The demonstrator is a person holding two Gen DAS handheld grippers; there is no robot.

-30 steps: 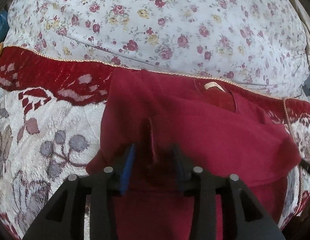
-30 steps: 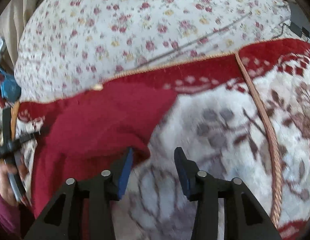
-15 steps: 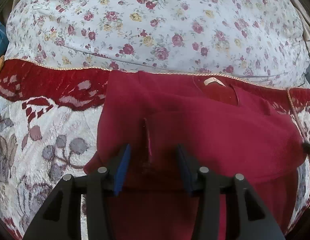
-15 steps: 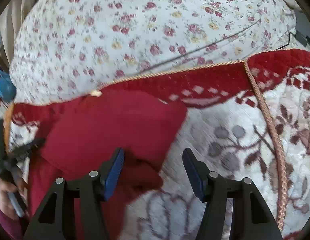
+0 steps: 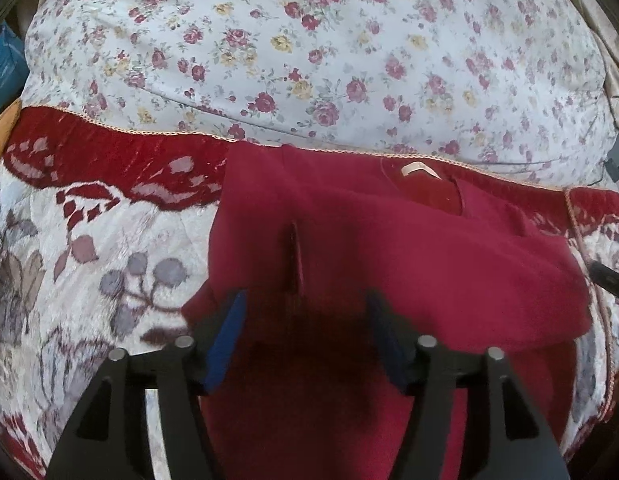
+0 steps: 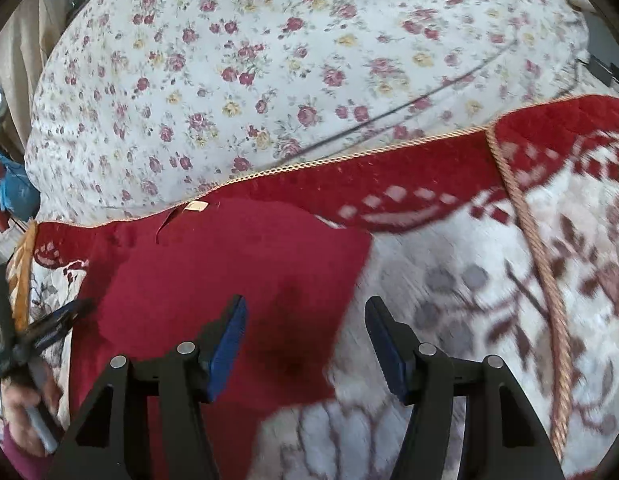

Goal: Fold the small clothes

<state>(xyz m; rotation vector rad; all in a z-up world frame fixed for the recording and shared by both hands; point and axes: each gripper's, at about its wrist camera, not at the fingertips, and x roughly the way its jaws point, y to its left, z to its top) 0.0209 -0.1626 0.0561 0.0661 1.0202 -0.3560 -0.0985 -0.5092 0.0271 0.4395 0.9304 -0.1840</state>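
A bed was seen covered by a floral quilt point(image 5: 309, 48), with a red-and-white patterned blanket point(image 5: 89, 240) laid over its near part. A dark red garment point(image 5: 389, 248) was found spread flat on the blanket, folded across itself, its neck label point(image 5: 415, 169) at twelve o'clock by the blanket's corded edge. The left gripper point(image 5: 305, 334) was held over the garment, its fingers point(image 5: 225, 336) being opened, a raised crease of cloth left unpinched between them. The right gripper point(image 6: 305, 336) was held over the garment's three-o'clock edge, fingers point(image 6: 227, 338) spread, nothing pinched.
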